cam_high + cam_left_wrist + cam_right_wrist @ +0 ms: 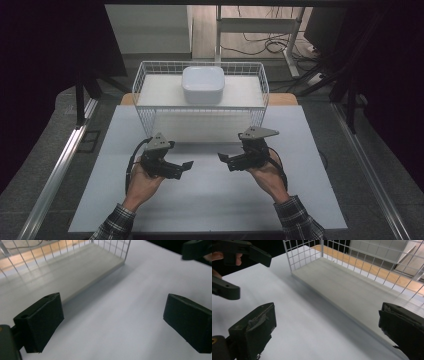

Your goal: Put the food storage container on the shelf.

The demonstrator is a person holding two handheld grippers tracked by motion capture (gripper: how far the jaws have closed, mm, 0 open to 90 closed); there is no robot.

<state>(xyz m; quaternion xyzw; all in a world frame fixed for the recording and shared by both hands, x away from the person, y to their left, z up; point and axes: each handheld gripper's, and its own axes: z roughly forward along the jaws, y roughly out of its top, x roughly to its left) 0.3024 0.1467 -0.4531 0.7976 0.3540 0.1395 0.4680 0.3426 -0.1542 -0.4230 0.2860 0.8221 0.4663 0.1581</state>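
While both tongs hover low over the tabletop just in front of the wire basket, the left tongs and right tongs face each other with jaws spread and nothing between them. White bowl sits upside down inside the basket, at the middle of its floor, well beyond both tongs. Judgement: to lift it cleanly, raise both tongs over the basket's near wall first, then come down on opposite sides of the bowl and close evenly so the smooth rim does not slip.
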